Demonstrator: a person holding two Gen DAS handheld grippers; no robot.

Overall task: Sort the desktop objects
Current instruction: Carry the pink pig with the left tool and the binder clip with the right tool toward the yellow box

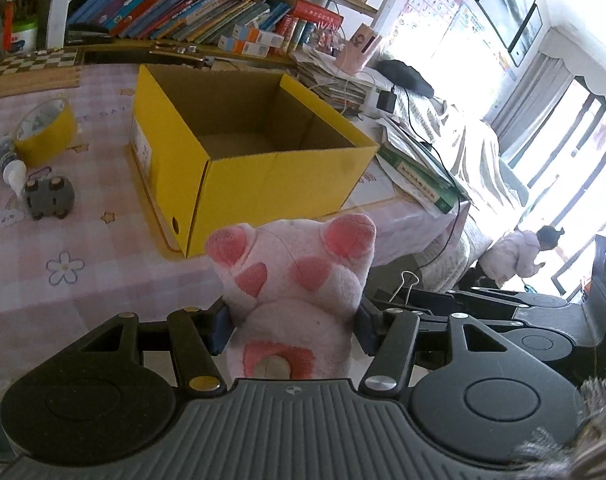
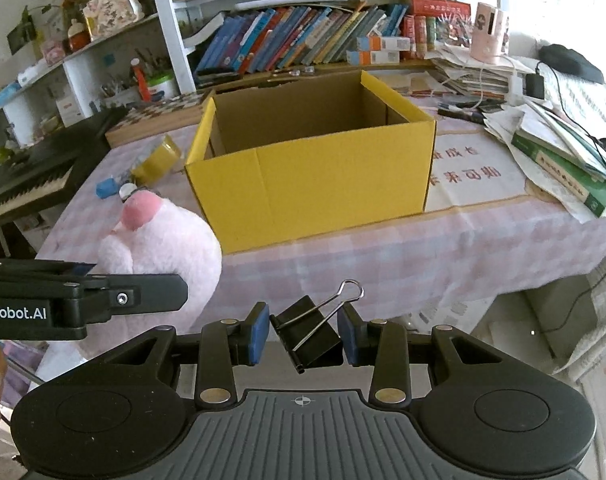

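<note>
Claws (image 1: 291,326) (image 2: 303,334) grip plush toy (image 1: 295,280), binder clip (image 2: 309,338).

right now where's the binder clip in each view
Left wrist view: the binder clip shows at right of centre, only its wire loop and a bit of black body, beside the plush toy.
Right wrist view: low centre, clamped in the right hand-held gripper.
Shared landmark: the yellow box, beyond the clip in both.
</note>
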